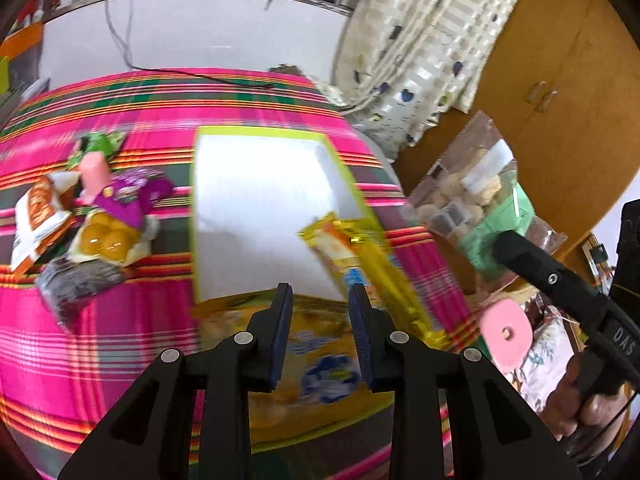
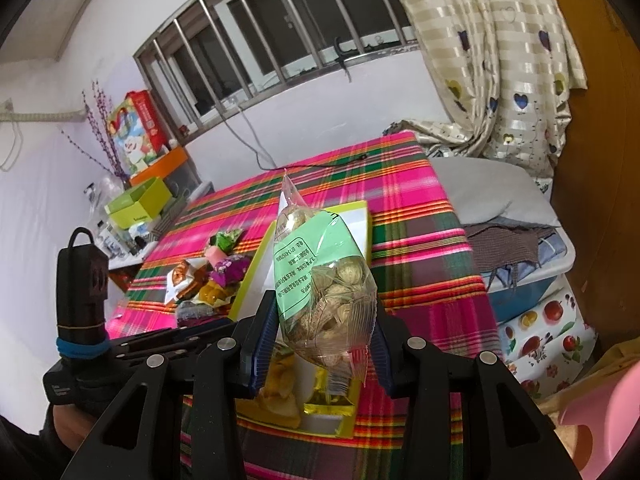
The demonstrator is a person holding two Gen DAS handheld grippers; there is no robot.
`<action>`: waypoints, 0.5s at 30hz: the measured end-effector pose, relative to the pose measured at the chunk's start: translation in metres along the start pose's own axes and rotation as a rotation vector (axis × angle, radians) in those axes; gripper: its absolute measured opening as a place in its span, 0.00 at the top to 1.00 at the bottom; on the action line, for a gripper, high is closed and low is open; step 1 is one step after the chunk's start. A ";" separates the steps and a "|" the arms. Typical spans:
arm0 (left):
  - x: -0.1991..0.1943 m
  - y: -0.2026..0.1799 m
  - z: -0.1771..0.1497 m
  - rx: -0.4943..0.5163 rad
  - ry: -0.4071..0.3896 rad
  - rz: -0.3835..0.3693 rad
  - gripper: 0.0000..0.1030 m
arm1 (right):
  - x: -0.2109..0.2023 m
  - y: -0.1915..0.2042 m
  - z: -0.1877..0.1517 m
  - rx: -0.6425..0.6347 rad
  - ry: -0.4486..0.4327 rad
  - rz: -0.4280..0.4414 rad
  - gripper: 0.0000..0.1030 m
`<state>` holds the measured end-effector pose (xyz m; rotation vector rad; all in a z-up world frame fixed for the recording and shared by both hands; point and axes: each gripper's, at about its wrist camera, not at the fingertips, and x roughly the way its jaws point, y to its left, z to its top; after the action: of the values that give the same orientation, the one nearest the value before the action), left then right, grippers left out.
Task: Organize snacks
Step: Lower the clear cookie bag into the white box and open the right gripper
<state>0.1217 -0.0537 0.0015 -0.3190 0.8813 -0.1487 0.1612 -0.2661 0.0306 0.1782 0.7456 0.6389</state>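
Observation:
A white tray with a lime-green rim lies on the pink plaid cloth. In its near end lie a yellow snack bag and a long golden packet. My left gripper hangs open just above the yellow bag, with nothing between its pads. My right gripper is shut on a clear bag of peanuts with a green label, held upright in the air above the tray's near right side. A pile of loose snacks lies left of the tray.
The plaid cloth covers the whole top. A curtain and a wooden cabinet stand at the right. A grey pillow and a storage bin sit beside the right edge. Boxes crowd the far left. A cable trails from the window.

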 end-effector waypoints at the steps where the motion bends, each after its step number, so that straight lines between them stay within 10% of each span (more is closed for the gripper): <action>1: -0.001 0.004 0.000 -0.006 -0.005 0.005 0.71 | 0.006 0.003 0.001 -0.001 0.010 0.006 0.61; 15: -0.013 0.064 0.005 -0.113 -0.052 0.058 0.71 | 0.085 0.061 0.005 -0.238 0.098 -0.114 0.57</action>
<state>0.1169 0.0114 -0.0075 -0.4005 0.8485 -0.0366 0.1828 -0.1664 0.0073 -0.1141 0.7618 0.6255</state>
